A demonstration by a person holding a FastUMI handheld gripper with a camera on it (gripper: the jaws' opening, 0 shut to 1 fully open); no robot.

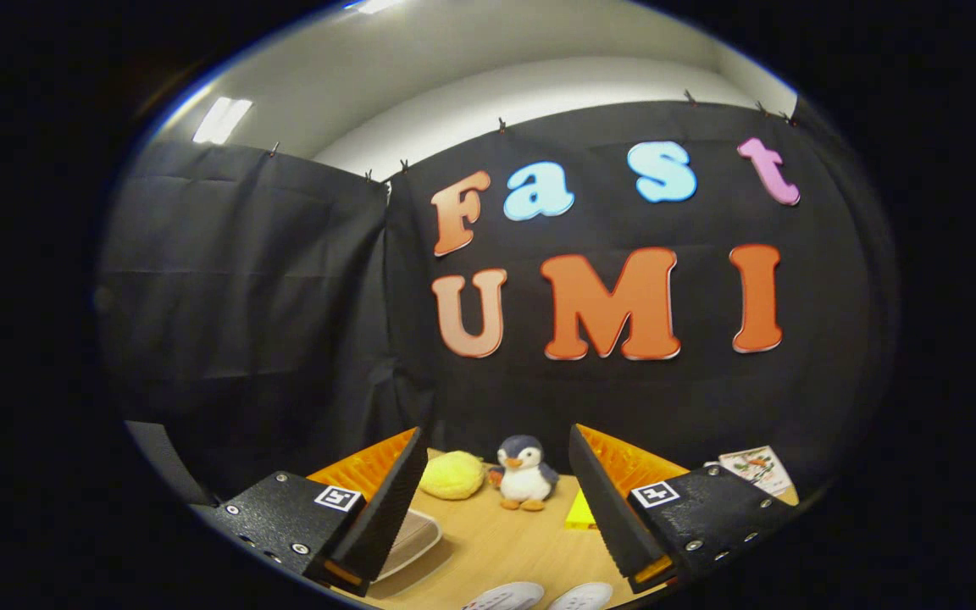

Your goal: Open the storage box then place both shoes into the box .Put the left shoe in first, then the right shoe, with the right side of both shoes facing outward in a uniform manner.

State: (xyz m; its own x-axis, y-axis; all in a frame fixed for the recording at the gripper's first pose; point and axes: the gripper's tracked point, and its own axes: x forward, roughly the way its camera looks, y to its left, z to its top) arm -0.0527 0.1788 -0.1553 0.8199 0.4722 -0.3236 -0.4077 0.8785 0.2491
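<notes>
A black cloth wall [285, 280] hung in folds behind a smooth wooden table [496, 542]. The gripper [496, 508] was spread wide, holding and touching nothing. Taking the plush penguin [524, 474] as the landmark: a rounded pale box corner [416, 538] lay nearer, by the left finger; two white shoe toes [539, 596] lay nearer still, between the fingers; a fuzzy yellow lump [452, 474] sat just beside it; a flat yellow block [579, 512] lay by the right finger.

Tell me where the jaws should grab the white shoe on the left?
Probably its side walls, coming down from above. The gripper hangs open with the left white shoe low between its jaws, toe toward the toy penguin. The rest of it is cut off, so I'm unsure.
</notes>
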